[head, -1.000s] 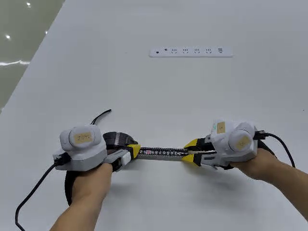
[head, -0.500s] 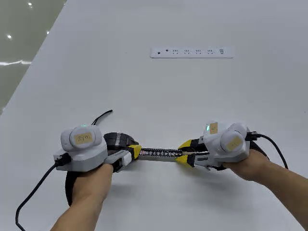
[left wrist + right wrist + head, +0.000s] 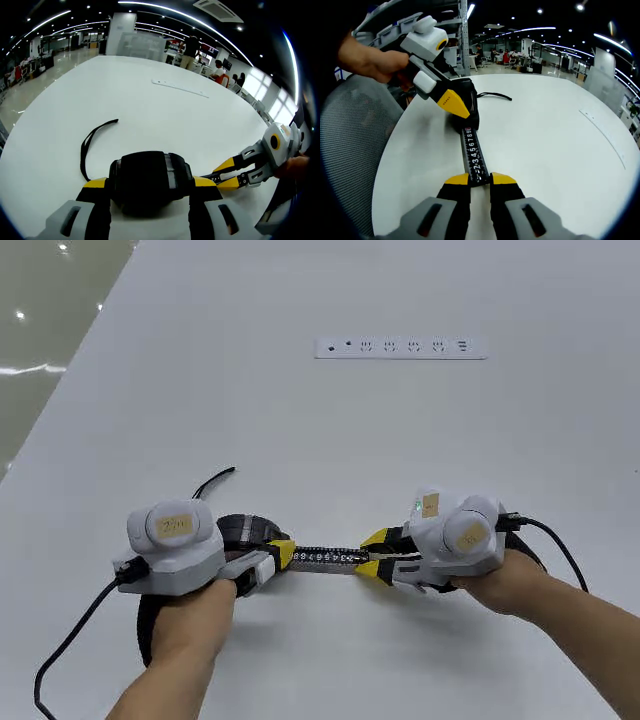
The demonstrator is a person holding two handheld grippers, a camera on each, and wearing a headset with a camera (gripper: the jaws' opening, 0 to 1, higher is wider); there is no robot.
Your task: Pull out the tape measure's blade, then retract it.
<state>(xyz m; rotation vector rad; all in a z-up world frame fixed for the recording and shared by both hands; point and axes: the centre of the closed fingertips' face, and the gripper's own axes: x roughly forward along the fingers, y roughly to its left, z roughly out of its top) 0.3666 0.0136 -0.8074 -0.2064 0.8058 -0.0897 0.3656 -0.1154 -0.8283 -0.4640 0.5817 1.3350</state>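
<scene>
My left claw is clenched on the tape measure, with one jaw on each side of its black case, which sits on the white bench. My right claw is closed on the free end of the blade, which is held between the two yellow tips. A short numbered stretch of blade runs straight from the case in my left claw to my right claw, low over the bench. The black wrist strap curls on the bench just beyond my left claw. A white power strip lies well ahead of both claws.
</scene>
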